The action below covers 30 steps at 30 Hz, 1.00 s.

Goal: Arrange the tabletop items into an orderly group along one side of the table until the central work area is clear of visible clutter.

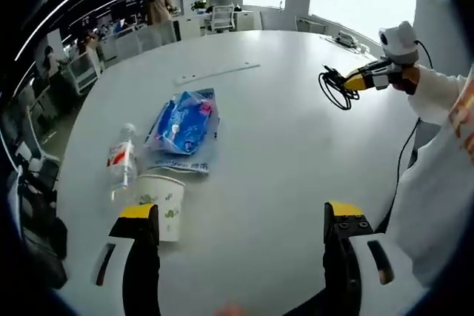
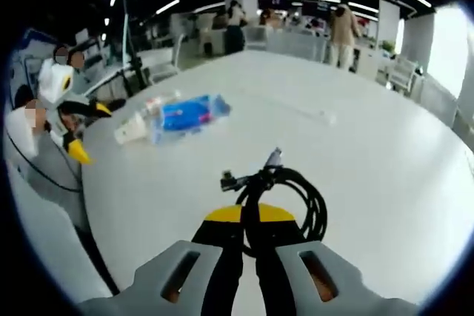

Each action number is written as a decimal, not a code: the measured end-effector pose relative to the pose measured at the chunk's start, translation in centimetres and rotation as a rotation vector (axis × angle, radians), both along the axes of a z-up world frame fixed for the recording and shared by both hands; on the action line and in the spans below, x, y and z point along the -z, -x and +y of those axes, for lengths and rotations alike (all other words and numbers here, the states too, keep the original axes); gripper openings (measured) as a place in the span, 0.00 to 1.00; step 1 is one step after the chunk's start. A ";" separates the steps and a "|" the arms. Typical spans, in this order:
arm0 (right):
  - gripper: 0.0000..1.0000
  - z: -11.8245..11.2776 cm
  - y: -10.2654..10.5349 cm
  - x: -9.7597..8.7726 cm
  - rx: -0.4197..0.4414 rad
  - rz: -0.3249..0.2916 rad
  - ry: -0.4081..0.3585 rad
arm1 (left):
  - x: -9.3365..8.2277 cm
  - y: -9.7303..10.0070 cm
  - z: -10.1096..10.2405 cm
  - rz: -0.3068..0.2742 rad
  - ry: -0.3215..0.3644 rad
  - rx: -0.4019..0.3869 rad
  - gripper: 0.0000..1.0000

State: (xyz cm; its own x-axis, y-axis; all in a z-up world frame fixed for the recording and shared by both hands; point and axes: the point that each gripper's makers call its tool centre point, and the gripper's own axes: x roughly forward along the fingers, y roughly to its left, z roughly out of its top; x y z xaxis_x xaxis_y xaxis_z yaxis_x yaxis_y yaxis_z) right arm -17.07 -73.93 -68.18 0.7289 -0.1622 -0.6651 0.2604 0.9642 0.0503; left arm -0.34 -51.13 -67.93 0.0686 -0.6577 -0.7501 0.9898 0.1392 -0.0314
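My left gripper is open wide, low over the white table, with nothing between its yellow-tipped fingers. Just past its left finger is a white paper cup with green print. Beside the cup a clear water bottle lies on its side, and behind them lies a blue plastic packet. Far right, my right gripper is shut on a coiled black cable. In the right gripper view the cable loops out of the shut gripper. The packet, cup and left gripper lie beyond.
A thin white strip lies on the far part of the table. A person's white sleeve and a trailing black lead are at the right edge. Office chairs and several people stand beyond the table.
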 end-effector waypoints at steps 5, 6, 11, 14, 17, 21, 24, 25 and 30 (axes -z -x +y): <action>0.01 0.1 -0.9 1.7 0.001 0.039 -0.034 | -0.3 -0.5 -0.1 -0.002 0.013 -0.018 0.95; 0.01 0.1 -1.3 2.0 -0.006 0.047 -0.032 | -0.3 -0.7 -0.1 -0.003 0.015 -0.021 0.95; 0.01 0.4 -2.2 2.7 -0.014 0.056 -0.061 | -0.2 -1.0 0.6 -0.003 0.008 -0.037 0.94; 0.02 0.6 -2.7 3.4 -0.022 0.068 -0.068 | -0.1 -0.9 1.1 0.001 0.003 -0.046 0.94; 0.02 0.7 -3.1 4.0 -0.032 0.081 -0.064 | 0.2 -0.9 1.4 0.004 -0.007 -0.052 0.94; 0.02 1.1 -3.5 5.7 -0.074 0.117 -0.074 | 0.3 -0.8 1.4 0.009 -0.008 -0.052 0.94; 0.02 0.9 -3.8 6.5 -0.074 0.128 -0.080 | 0.3 -0.7 1.2 0.009 -0.008 -0.046 0.94; 0.02 0.9 -3.9 6.6 -0.073 0.131 -0.086 | 0.3 -0.7 1.1 0.009 -0.007 -0.045 0.94; 0.03 1.0 -4.1 7.5 -0.076 0.146 -0.090 | 0.3 -0.5 0.6 0.011 -0.004 -0.033 0.94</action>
State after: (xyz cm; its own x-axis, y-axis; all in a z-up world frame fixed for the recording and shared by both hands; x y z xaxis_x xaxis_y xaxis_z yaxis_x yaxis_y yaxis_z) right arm -12.97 -72.97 -75.67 0.6311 -0.0449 -0.7744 0.1977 0.9747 0.1046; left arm 0.15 -50.57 -68.27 0.0825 -0.6520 -0.7537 0.9842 0.1724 -0.0415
